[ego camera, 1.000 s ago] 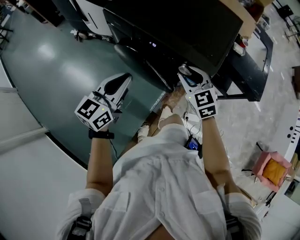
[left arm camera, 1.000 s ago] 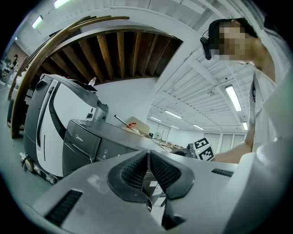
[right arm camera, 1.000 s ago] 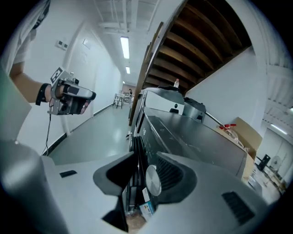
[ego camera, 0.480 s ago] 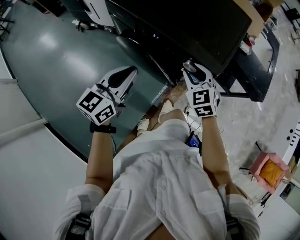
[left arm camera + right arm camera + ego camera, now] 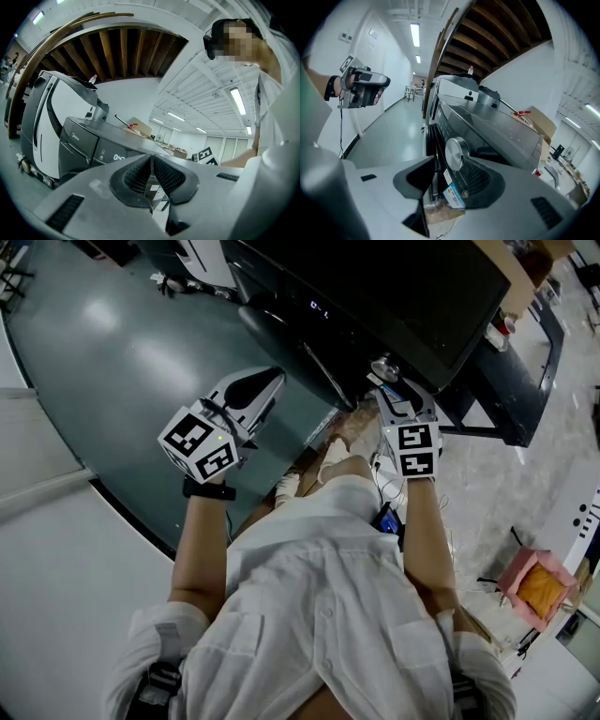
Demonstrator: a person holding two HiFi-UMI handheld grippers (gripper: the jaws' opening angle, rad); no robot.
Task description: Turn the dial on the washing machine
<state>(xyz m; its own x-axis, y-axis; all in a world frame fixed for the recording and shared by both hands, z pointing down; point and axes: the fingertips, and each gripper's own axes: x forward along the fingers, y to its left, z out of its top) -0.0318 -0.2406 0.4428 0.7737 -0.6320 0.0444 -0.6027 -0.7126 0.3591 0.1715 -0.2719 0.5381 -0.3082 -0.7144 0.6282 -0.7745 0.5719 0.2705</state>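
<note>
Fingers (image 5: 476, 180) of the right gripper (image 5: 440, 165) stand apart, the round silver metal dial (image 5: 456, 153) at their tips; contact cannot be told. That dial sits on the front panel of the dark grey washing machine (image 5: 497, 124). Well aside, the left gripper (image 5: 151, 161) has its fingers pressed together on nothing.

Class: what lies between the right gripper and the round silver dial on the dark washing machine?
Nothing. The right gripper, jaws apart, faces the round silver dial directly, as the right gripper view shows.
</note>
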